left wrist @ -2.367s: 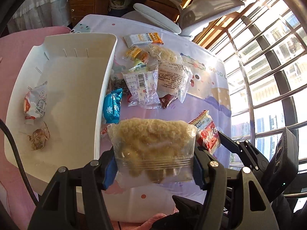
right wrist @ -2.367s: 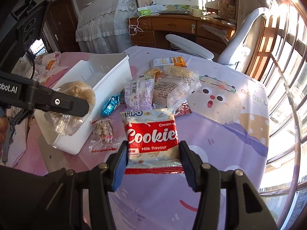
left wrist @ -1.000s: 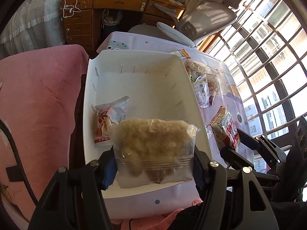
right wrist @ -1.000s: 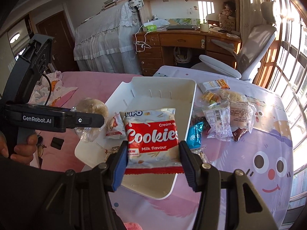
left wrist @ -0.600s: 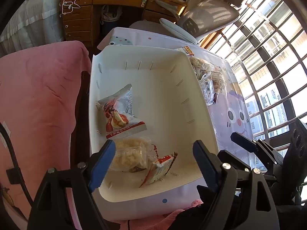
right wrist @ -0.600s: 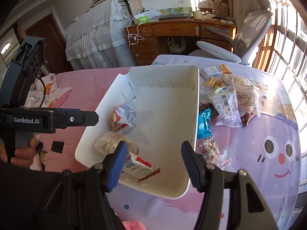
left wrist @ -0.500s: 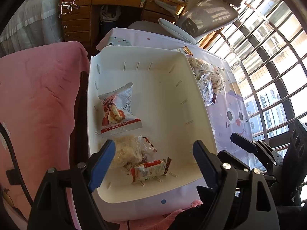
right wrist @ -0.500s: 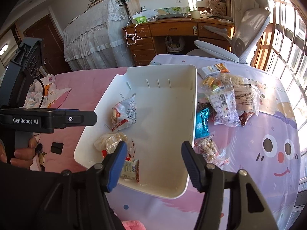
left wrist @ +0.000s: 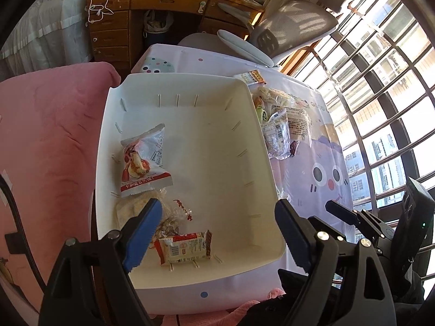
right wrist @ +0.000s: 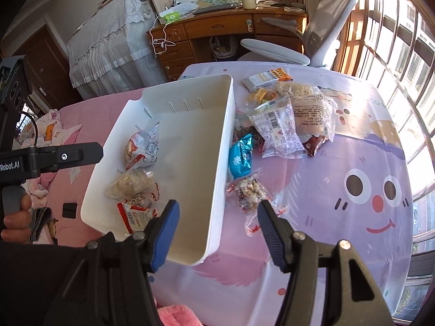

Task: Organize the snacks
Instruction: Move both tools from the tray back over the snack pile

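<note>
A white bin (left wrist: 206, 92) (right wrist: 225, 125) sits on the table. It holds a red-and-white snack pack (left wrist: 144, 160) (right wrist: 142, 146), a clear bag of crumbly snack (left wrist: 127, 212) (right wrist: 130, 184) and the red cookie pack (left wrist: 185, 247) (right wrist: 134, 216). My left gripper (left wrist: 214, 231) is open and empty above the bin's near end. My right gripper (right wrist: 217, 225) is open and empty over the bin's near right wall. Loose snacks lie right of the bin: a blue pack (right wrist: 240, 159), a nut bar (right wrist: 248, 191), clear bags (right wrist: 280, 131) (left wrist: 277, 133) and an orange-labelled bar (right wrist: 267, 77) (left wrist: 250, 77).
A lilac cartoon tablecloth (right wrist: 353, 179) covers the table. A pink blanket (left wrist: 49, 135) lies left of the bin. A grey office chair (right wrist: 320, 19) and a wooden desk (right wrist: 217, 30) stand beyond the table. Barred windows (left wrist: 394, 81) are on the right.
Both grippers opened and dropped the crumbly bag and the cookie pack into the bin. The right gripper has since shifted right toward the loose snacks.
</note>
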